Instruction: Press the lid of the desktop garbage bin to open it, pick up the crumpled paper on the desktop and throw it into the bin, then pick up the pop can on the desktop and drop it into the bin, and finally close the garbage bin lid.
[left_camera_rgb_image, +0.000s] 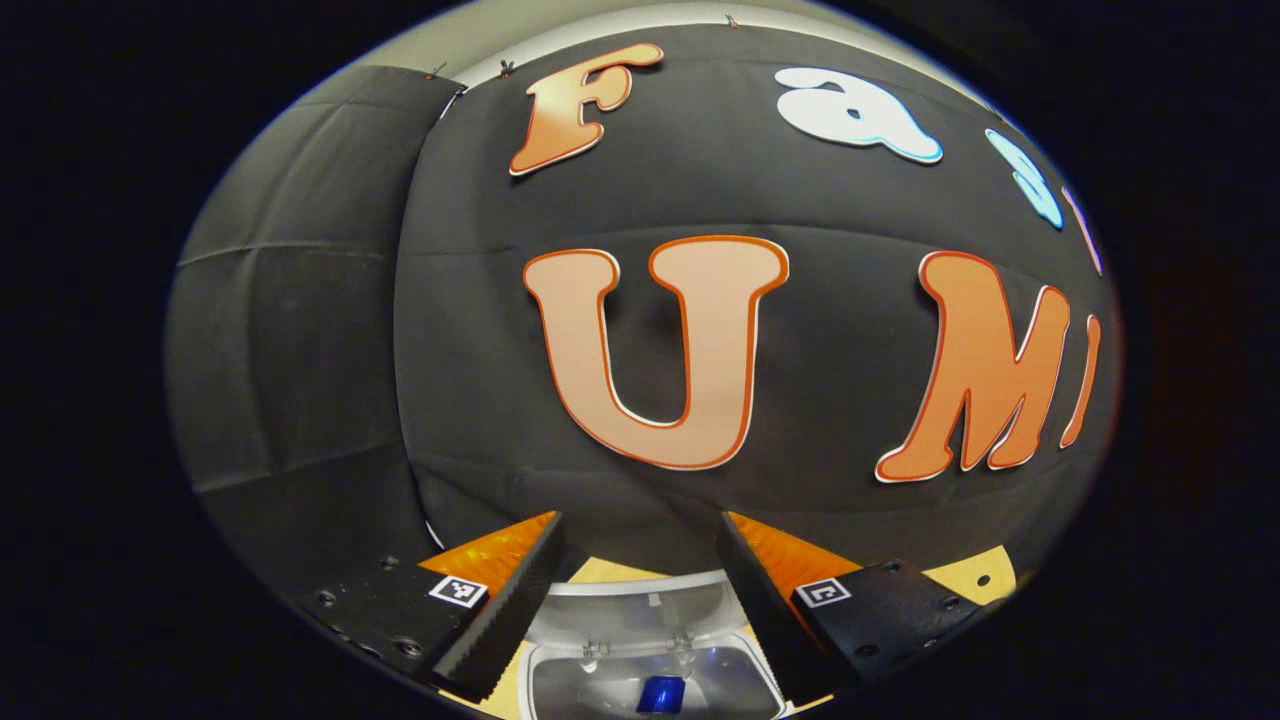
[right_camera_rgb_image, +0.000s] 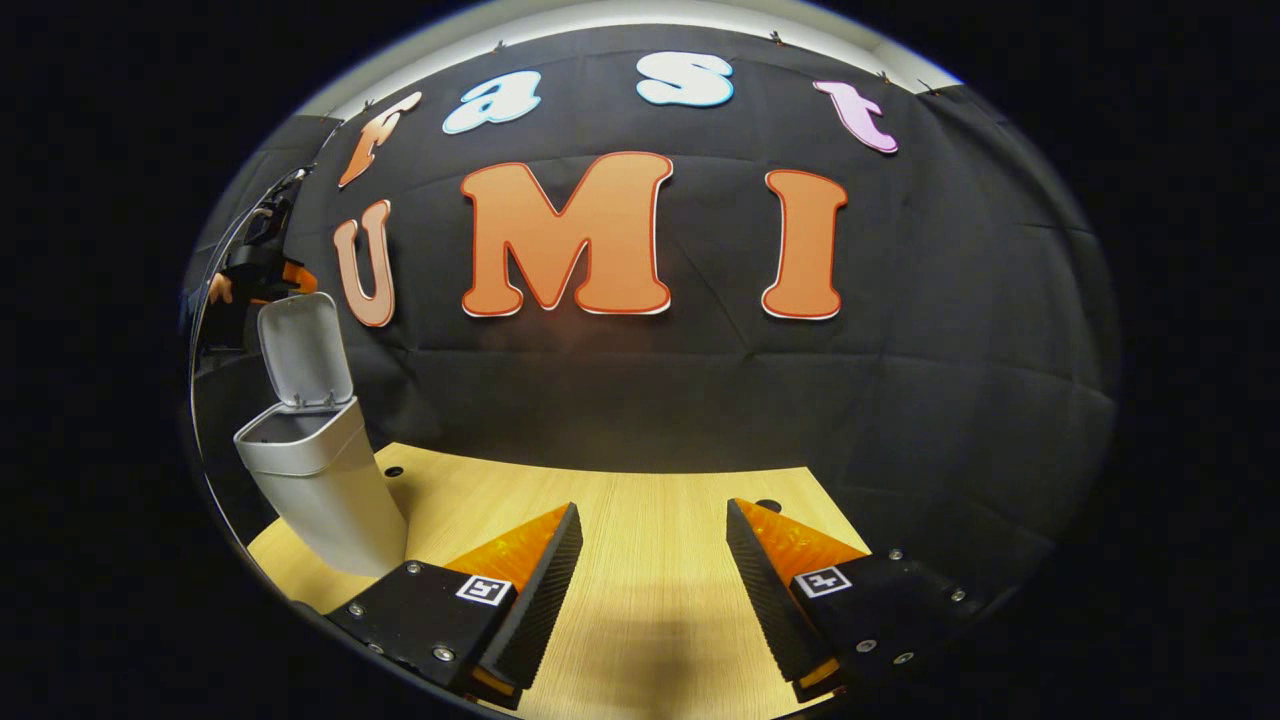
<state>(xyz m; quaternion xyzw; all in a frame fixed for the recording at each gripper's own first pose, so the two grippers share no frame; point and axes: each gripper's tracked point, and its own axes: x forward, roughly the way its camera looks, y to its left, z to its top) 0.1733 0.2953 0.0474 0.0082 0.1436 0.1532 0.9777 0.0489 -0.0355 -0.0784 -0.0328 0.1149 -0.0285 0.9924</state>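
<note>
Ribbed fingers of my left tool (left_camera_rgb_image: 640, 590) stand apart, released, above the open bin (left_camera_rgb_image: 655, 680); its raised lid (left_camera_rgb_image: 640, 605) shows between them, and a blue can (left_camera_rgb_image: 661, 692) lies inside the bin. My right tool (right_camera_rgb_image: 655, 580) is also spread wide and holds nothing, over the wooden surface (right_camera_rgb_image: 650, 500). From the right gripper view, the bin (right_camera_rgb_image: 325, 480) stands near the surface's left edge, its lid (right_camera_rgb_image: 303, 348) upright.
</note>
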